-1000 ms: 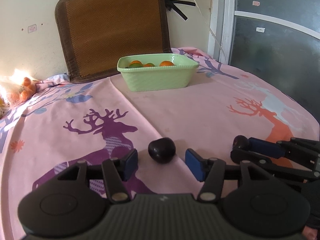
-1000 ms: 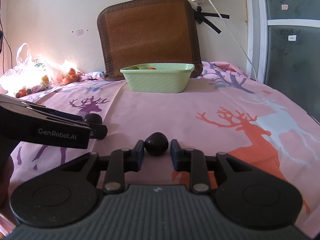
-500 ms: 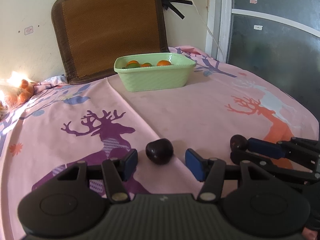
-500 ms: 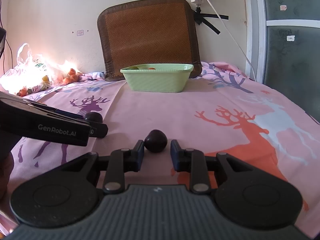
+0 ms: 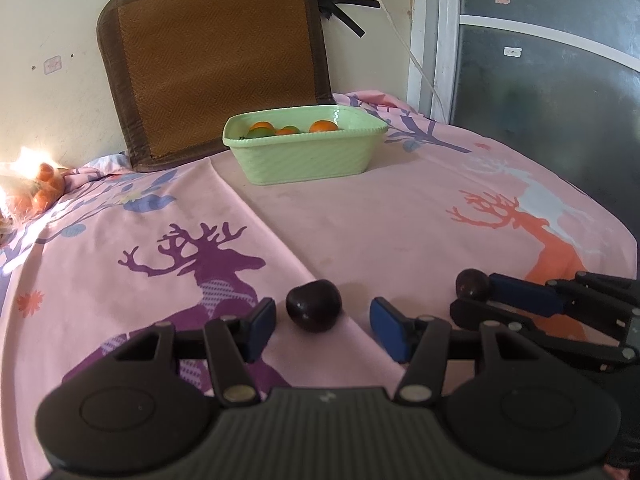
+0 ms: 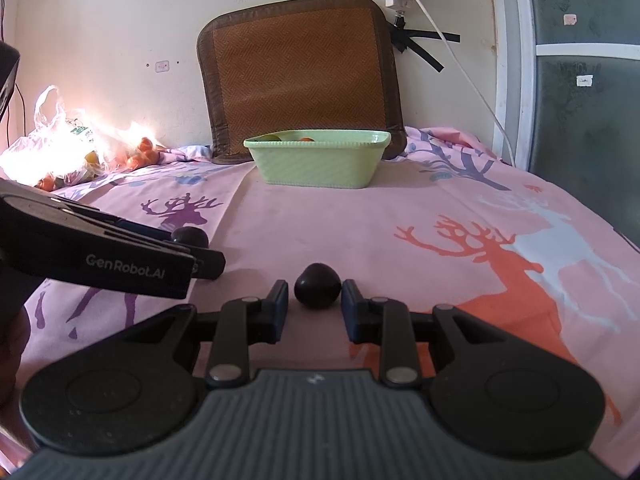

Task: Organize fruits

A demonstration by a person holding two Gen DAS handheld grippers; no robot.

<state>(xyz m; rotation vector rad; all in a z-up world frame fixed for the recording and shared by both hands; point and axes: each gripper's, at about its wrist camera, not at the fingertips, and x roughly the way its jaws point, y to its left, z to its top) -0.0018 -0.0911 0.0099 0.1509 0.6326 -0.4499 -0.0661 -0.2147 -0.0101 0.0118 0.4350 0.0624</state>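
Left gripper (image 5: 322,326) released, plum (image 5: 314,310) loose between its pads. Right gripper (image 6: 314,306) clenched around another plum (image 6: 318,285), pointed end up; contact unclear.

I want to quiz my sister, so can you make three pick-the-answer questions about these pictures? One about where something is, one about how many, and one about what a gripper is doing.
1. Where is the basin?
A. In front of the mat
B. On the floor
C. In a gripper

2. How many dark plums show?
A. One
B. Two
C. Four

3. What is the left gripper doing?
A. Squeezing an orange
B. Lifting the basin
C. Open, with a plum between its fingers

Answers:
1 A: the basin stands just before the mat that leans on the wall.
2 B: the left wrist view shows two dark round fruits.
3 C: there is a gap on each side of the plum.
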